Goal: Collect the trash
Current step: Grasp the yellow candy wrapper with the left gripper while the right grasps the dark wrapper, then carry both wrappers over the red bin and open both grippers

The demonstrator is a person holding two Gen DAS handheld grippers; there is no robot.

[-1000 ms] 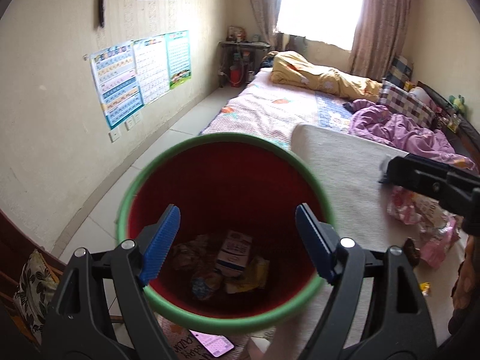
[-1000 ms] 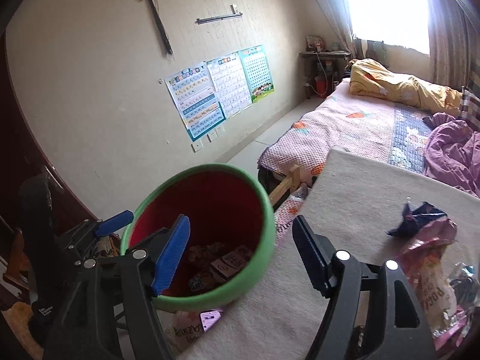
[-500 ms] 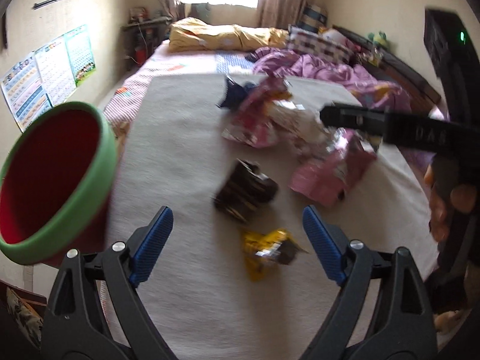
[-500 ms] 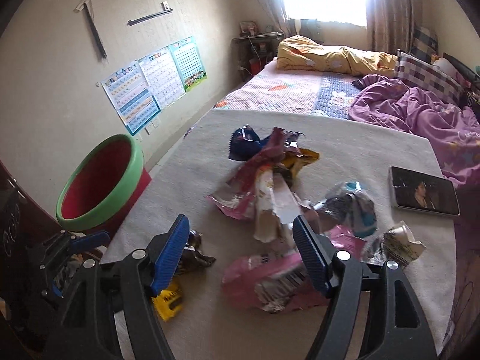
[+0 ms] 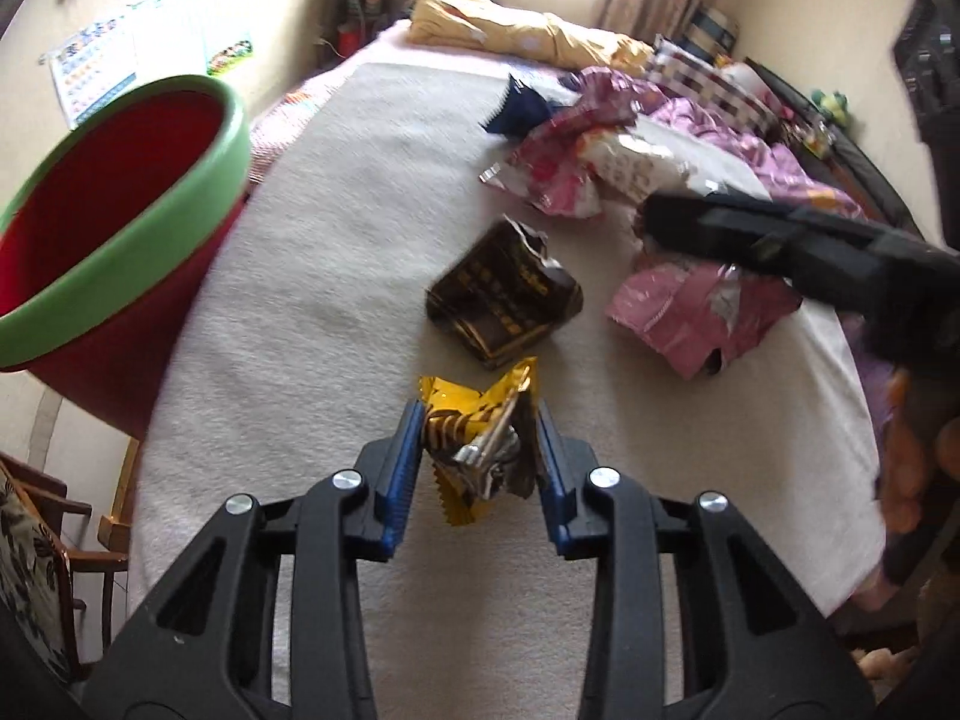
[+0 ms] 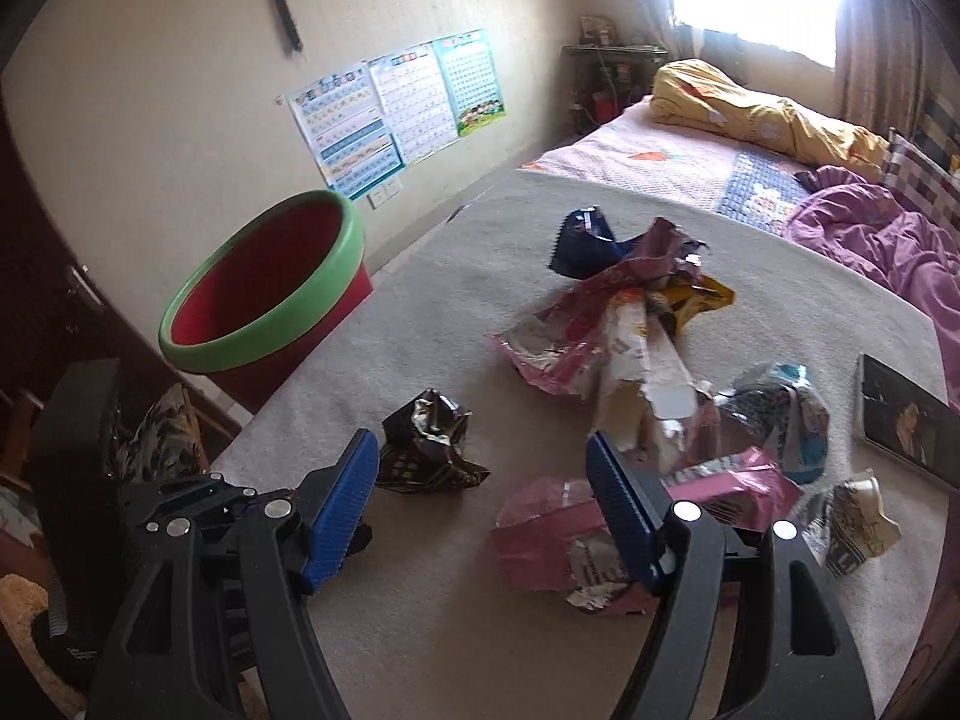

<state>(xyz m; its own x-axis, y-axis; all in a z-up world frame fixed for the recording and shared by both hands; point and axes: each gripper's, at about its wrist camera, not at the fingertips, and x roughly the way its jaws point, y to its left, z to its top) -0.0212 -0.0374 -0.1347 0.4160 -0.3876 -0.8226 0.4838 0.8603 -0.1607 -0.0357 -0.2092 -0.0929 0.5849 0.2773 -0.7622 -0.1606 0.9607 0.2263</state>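
Note:
My left gripper [image 5: 477, 420] is shut on a yellow and brown wrapper [image 5: 474, 444] just above the beige table cover [image 5: 336, 276]. A dark brown wrapper [image 5: 504, 294] lies just beyond it, also in the right wrist view [image 6: 429, 444]. A red bin with a green rim [image 5: 114, 222] stands off the table's left edge, seen too in the right wrist view [image 6: 270, 294]. My right gripper [image 6: 483, 471] is open and empty above the table, with a pink wrapper [image 6: 570, 534] under its right finger. Several more wrappers [image 6: 624, 324] lie piled beyond.
A tablet or book [image 6: 906, 420] lies at the table's right edge. A bed with yellow and purple bedding [image 6: 780, 138] lies behind the table. A chair with a patterned cushion [image 5: 30, 552] stands at lower left. Posters [image 6: 396, 114] hang on the left wall.
My left gripper swung from over the bin to the table, moved onto the yellow wrapper and closed on it. My right gripper also swung right, over the wrappers, and stays open.

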